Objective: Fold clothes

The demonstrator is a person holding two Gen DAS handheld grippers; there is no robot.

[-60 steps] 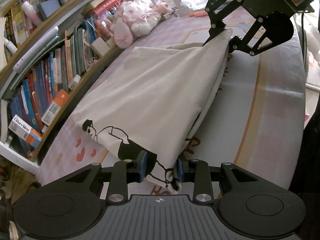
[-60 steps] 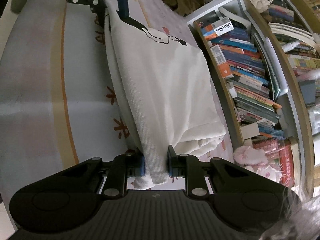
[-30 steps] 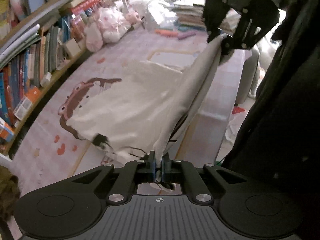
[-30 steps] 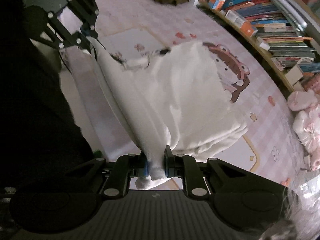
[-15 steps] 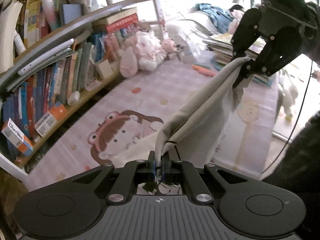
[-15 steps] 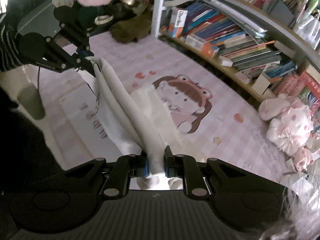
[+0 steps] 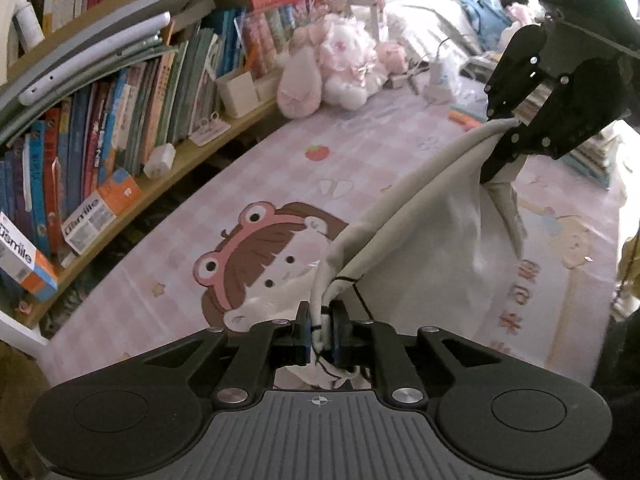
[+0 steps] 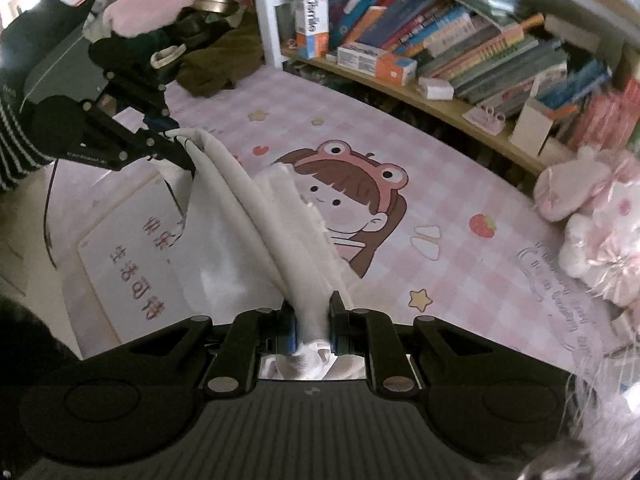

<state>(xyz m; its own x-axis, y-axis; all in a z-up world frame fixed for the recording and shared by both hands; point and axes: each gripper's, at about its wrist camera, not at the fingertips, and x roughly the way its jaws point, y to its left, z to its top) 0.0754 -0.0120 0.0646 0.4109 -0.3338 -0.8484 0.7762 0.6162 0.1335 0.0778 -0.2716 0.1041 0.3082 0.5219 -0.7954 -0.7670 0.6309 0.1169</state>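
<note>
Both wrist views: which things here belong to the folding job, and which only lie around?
For the job:
- garment, white, stretched between the grippers
- left gripper, shut on the garment
- right gripper, shut on the garment
- pink mat below

Lying about:
- books on the shelf
- plush toys
- orange-and-white boxes
- olive cloth

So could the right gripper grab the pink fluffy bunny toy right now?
Probably not yet. The right gripper is shut on the white shirt, which the left gripper also holds, so it is busy. The bunny toy sits off to its side, with nothing blocking it.
</note>
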